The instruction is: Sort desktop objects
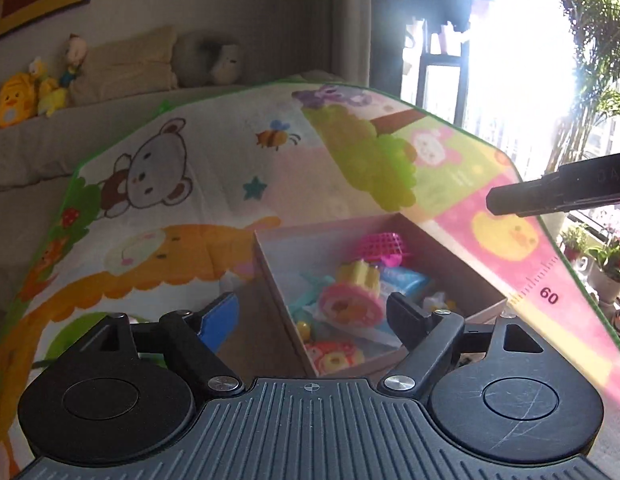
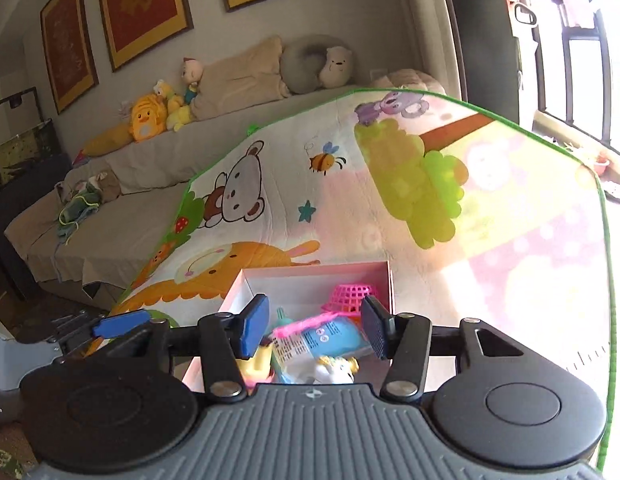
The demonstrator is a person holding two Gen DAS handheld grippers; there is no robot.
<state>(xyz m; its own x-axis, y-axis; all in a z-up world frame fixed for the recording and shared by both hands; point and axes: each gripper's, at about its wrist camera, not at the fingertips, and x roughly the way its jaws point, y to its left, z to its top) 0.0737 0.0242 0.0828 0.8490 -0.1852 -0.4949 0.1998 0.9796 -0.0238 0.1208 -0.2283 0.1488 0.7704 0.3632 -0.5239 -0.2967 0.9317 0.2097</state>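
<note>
A pink cardboard box (image 1: 278, 280) (image 2: 310, 272) sits on the cartoon play mat (image 1: 230, 168) (image 2: 349, 184). It holds several toys: a pink basket (image 1: 383, 246) (image 2: 351, 296), a pink and yellow cake roll (image 1: 351, 302), a blue packet (image 1: 405, 282) (image 2: 329, 338) and a small white figure (image 2: 335, 370). My left gripper (image 1: 313, 314) is open and empty above the box's near left corner. My right gripper (image 2: 315, 332) is open and empty above the box, over the blue packet. The right gripper's finger shows at the right of the left wrist view (image 1: 549, 196).
A grey sofa (image 2: 122, 216) with plush toys (image 2: 150, 118) and cushions (image 2: 246, 76) stands behind the mat. Framed pictures (image 2: 146, 4) hang on the wall. A bright window (image 1: 509, 60) and potted plants (image 1: 605, 264) are at the right.
</note>
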